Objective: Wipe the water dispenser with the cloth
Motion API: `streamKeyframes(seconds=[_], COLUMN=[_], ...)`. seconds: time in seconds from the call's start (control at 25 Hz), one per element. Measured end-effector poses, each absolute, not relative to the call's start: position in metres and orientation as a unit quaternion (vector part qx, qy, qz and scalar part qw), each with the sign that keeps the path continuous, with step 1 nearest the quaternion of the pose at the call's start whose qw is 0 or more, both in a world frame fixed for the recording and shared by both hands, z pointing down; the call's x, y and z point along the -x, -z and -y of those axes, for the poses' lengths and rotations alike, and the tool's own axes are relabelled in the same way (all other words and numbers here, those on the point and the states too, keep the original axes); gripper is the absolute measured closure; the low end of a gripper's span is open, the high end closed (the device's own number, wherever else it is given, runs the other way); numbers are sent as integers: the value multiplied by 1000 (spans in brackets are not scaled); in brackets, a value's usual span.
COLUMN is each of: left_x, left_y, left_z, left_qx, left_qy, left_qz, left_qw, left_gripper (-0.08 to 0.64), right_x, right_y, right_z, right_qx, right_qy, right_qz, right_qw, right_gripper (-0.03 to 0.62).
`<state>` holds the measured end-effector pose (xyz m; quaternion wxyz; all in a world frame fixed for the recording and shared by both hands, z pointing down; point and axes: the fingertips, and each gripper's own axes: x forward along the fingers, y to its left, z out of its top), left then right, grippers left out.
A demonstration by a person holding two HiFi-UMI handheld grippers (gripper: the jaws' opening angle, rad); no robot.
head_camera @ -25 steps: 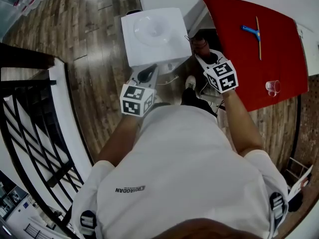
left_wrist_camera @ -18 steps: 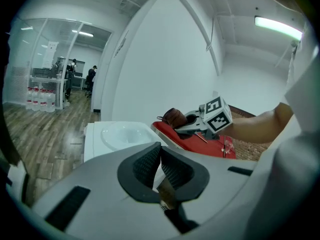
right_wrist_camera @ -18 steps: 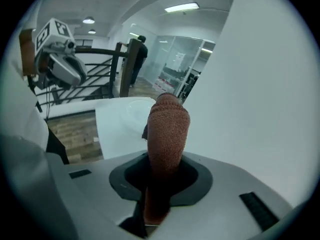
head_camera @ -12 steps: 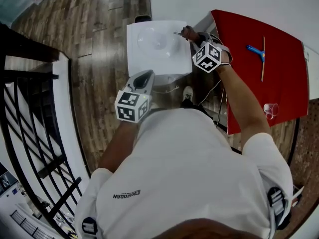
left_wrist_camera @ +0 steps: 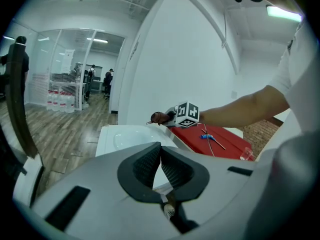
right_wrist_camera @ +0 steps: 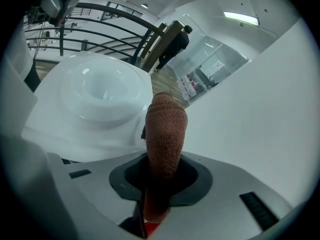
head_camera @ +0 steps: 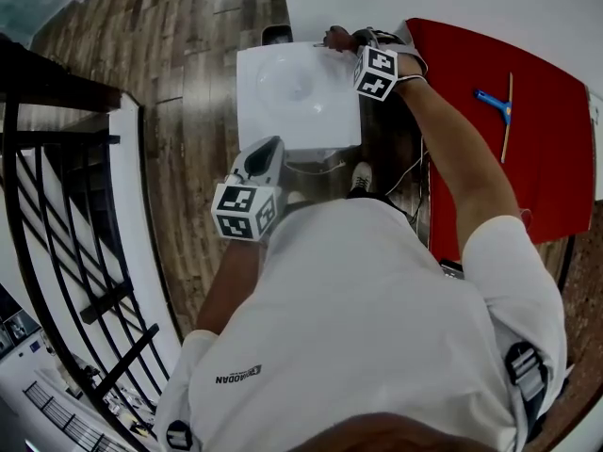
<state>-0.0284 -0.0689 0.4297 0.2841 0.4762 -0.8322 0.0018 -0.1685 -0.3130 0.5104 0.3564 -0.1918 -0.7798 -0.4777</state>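
Wood floor surrounds the water dispenser, where the right tool pinches the cloth, which hard rubbing could pull loose; the left tool is closed, empty.

Water dispenser on floor; maybe squeegee on table

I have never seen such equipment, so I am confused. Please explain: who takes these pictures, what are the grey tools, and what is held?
A person wears a camera on the head, looking down. Each hand holds a two-jaw gripper with its own camera. The right gripper is shut on a brown cloth, at the far top edge of the white water dispenser. The left gripper is shut and empty, near the body. Beside stands a red table with a blue-headed tool.
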Motion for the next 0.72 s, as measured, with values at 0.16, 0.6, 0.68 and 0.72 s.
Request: streamKeyframes(seconds=[0.16,0.6,0.68,0.72], left_x=[29,25,24,24], left_y=[-433,-438,-438,-439], left_z=[68,73,73,73], left_qx=[-469,-496,-502,-504], left_qy=[2,-3,-2,-2], left_qz=[835,820,818,816], left_qw=[286,284,283,282], left_gripper=[558,558,560,558], right_x=[164,108,97,92], right_y=[-516,-516,-515,-515], right_z=[312,281,273,269], right_qx=[205,222,225,226], right_qy=[483,459,456,454], right_qz=[773,789,791,792], right_qw=[357,343,341,340], right_gripper=[522,522,522,522])
